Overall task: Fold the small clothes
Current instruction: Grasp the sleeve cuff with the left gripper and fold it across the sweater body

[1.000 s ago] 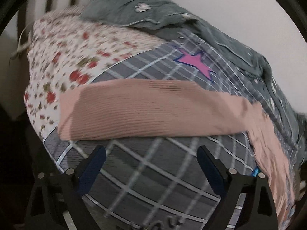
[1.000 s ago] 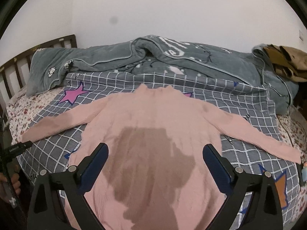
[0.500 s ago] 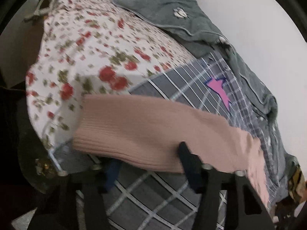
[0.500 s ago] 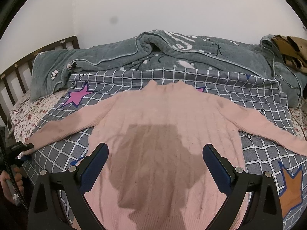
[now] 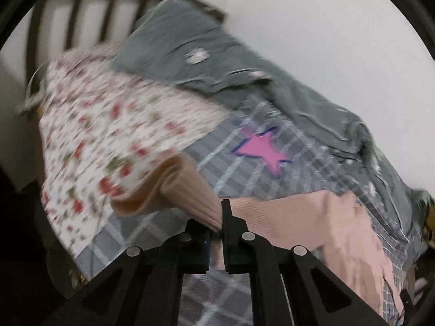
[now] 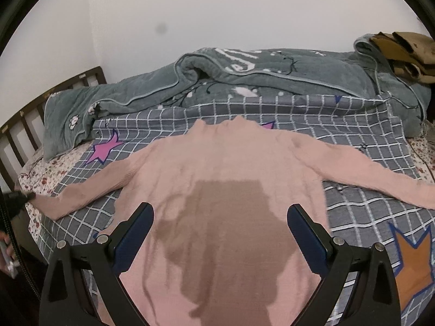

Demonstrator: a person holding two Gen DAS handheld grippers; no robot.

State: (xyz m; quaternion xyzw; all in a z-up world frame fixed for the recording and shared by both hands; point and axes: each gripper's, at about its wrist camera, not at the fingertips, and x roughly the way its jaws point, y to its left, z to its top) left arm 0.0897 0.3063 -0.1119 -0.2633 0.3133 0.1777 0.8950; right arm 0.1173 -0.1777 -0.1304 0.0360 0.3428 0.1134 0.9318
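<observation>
The left wrist view sits close at the bed's headboard-side edge; the right wrist view looks from higher toward the wall. Both share the pink ribbed knit sweater (image 6: 217,179) (image 5: 299,217) and the pink star patch (image 5: 261,152) (image 6: 104,148).

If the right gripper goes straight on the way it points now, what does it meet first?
Probably the pink sweater's body, spread flat between and beyond the open right gripper. Past it lie the checked sheet and the grey quilt. Depth is unclear.
</observation>
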